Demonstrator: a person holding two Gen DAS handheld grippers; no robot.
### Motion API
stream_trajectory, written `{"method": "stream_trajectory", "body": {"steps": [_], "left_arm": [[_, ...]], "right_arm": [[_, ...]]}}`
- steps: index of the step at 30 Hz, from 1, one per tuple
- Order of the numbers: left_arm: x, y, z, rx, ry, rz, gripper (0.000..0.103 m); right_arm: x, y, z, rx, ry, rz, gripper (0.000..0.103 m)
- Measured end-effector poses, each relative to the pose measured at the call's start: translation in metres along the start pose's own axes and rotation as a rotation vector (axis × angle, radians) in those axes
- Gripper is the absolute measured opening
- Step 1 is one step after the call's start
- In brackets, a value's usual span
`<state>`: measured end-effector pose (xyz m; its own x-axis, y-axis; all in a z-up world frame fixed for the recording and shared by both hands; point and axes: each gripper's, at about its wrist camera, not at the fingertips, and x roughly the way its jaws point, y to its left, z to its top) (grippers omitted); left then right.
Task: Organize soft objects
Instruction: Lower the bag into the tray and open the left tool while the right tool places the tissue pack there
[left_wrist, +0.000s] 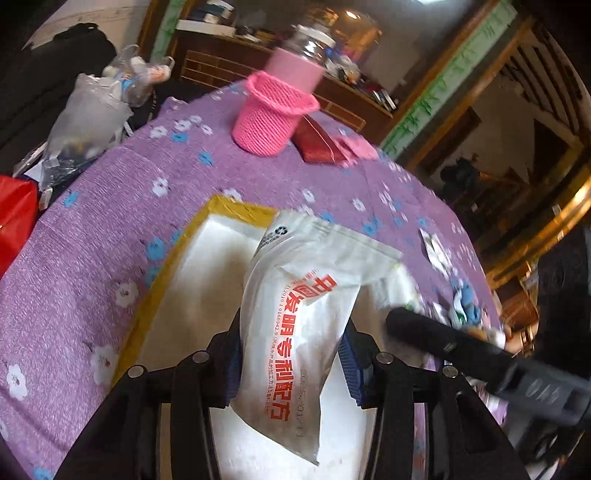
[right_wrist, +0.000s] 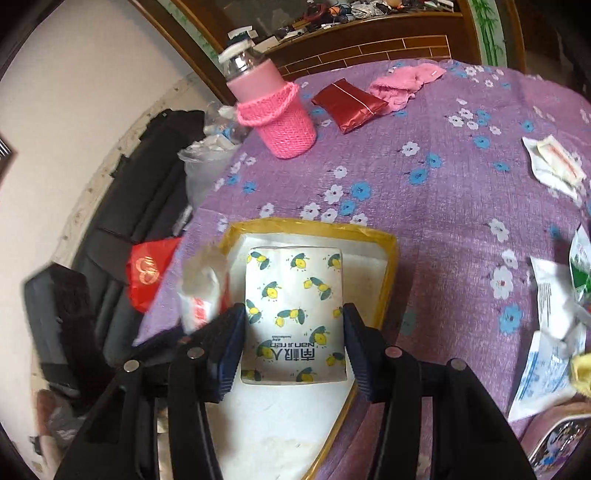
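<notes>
A: Tissue pack (right_wrist: 294, 314), lemon print — where is it?
B: Clamped between the right gripper (right_wrist: 294, 341) fingers, over the white foam box (right_wrist: 384, 258) with yellow-taped rim.
A: Left side?
B: Left gripper (left_wrist: 291, 360) pinches a white packet (left_wrist: 295, 325) with red lettering, also above the box (left_wrist: 207, 251).
A: Table?
B: Purple floral cloth (right_wrist: 424, 192). Bottle in pink knit sleeve (right_wrist: 275, 110) at the far edge, red pouch (right_wrist: 347, 103) just beside it, pink knit piece (right_wrist: 402, 85) next to that. Loose packets (right_wrist: 554, 162) on the right side.
</notes>
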<state>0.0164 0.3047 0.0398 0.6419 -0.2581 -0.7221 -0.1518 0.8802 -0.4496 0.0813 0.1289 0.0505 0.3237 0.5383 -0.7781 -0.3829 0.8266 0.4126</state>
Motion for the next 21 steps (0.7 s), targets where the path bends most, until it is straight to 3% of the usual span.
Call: {"method": "stream_trajectory", "body": {"steps": [7,13,17,21], "left_arm": [[0.007,0.006,0.004,-0.020,0.003,0.045,0.064],[0.004,0.000,0.005,-0.013,-0.006,0.048,0.064],[-0.015,-0.018,0.000,0.048,-0.050,0.074,0.066],[-0.042,-0.048,-0.018,0.173,-0.143,0.190,0.079]], "right_arm": [[0.016,-0.005,0.003,-0.013,-0.005,-0.082,0.055],[-0.002,-0.001,-0.001,-0.042,-0.052,-0.105,0.058],[-0.046,0.015,-0.017,-0.128,-0.158,-0.178,0.058],[-0.104,0.040,-0.044,-0.225,-0.337,-0.296,0.067]]}}
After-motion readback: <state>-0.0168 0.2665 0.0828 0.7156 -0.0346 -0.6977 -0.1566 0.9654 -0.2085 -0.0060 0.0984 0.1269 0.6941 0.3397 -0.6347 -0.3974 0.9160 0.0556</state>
